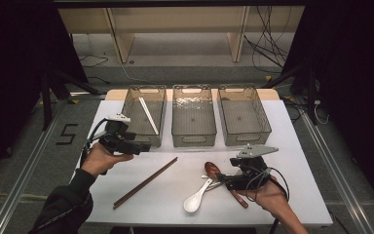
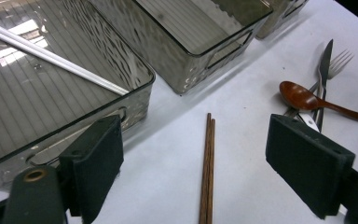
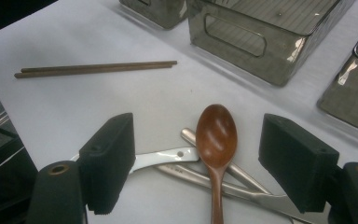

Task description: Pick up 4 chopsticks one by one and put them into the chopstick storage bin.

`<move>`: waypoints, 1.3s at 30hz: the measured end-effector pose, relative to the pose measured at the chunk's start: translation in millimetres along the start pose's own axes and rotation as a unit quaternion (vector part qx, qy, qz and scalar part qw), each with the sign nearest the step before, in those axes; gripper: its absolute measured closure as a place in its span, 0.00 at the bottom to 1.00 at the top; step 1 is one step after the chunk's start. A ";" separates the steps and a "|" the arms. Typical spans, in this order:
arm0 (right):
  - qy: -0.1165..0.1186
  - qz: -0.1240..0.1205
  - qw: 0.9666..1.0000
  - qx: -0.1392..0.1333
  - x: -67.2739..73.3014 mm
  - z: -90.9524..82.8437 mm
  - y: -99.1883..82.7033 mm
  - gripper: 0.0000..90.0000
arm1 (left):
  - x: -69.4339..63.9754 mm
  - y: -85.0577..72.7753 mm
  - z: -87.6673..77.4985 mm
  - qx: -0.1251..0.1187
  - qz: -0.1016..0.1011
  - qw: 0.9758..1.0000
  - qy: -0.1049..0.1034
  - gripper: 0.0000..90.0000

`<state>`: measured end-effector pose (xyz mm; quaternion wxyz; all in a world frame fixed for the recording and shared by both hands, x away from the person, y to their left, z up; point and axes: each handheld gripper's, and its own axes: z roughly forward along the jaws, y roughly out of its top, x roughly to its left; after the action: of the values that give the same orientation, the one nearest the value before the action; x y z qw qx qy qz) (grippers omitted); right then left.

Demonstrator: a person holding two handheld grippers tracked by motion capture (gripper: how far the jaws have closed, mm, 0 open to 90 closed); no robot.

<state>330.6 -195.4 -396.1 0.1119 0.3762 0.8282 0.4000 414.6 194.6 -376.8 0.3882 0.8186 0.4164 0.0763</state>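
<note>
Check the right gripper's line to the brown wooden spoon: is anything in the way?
Nothing visible blocks it. The right gripper is open with the wooden spoon between its jaws, lying on top of the crossed metal cutlery and white spoon handle.

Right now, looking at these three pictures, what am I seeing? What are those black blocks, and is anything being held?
A person works at a white table, holding a hand-operated claw in each hand: the left claw and the right claw. One picture looks down from above; the other two come from cameras riding on each claw, so the black blocks are its jaws. Both claws are open and hold nothing. On the table lie brown chopsticks, a wooden spoon, a white spoon, other metal cutlery and three clear bins; the left bin holds white chopsticks.
</note>
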 end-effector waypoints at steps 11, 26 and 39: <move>0.000 -0.001 1.000 0.000 0.2 0.1 -0.3 0.31 | -5.5 -10.0 4.2 0.054 0.028 0.998 0.016 0.21; 0.003 -0.002 1.000 0.001 0.9 1.6 0.6 0.31 | -4.7 -42.3 33.2 0.170 0.045 0.984 0.032 0.24; 0.003 -0.003 1.000 0.001 1.1 1.2 0.7 0.31 | -12.7 -61.8 51.5 0.215 0.067 0.973 0.039 0.37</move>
<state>330.8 -193.7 -396.3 0.1097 0.3729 0.8300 0.4001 391.0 177.5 -452.9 0.1802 0.9055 0.3818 0.0429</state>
